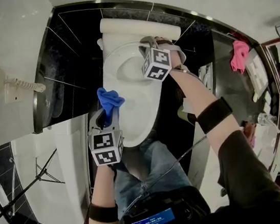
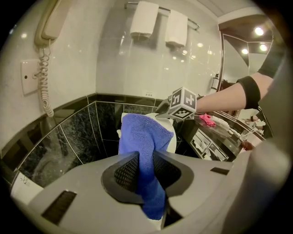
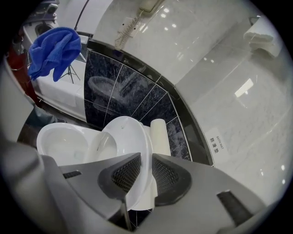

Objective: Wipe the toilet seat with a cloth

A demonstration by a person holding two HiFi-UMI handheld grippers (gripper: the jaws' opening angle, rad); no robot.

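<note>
A white toilet [image 1: 136,115] stands below me with its tank [image 1: 138,29] at the back. Its raised lid [image 3: 122,137] stands upright in front of the tank [image 3: 160,135], beside the bowl [image 3: 62,142]. My right gripper [image 1: 147,44] reaches in at the tank end; in the right gripper view the right gripper [image 3: 146,172] has the lid's rim pinched between its pads. My left gripper [image 1: 107,119] hovers at the bowl's left edge, shut on a blue cloth [image 1: 110,100]. The blue cloth [image 2: 146,132] bunches up above the left gripper [image 2: 146,172] and hangs down through it.
A wall phone [image 1: 20,84] with a coiled cord hangs to the left, above a white bathtub [image 1: 49,163]. A pink cloth [image 1: 239,56] lies on the counter to the right. Black tiles [image 1: 66,62] back the toilet. Folded towels [image 2: 144,18] hang high on the wall.
</note>
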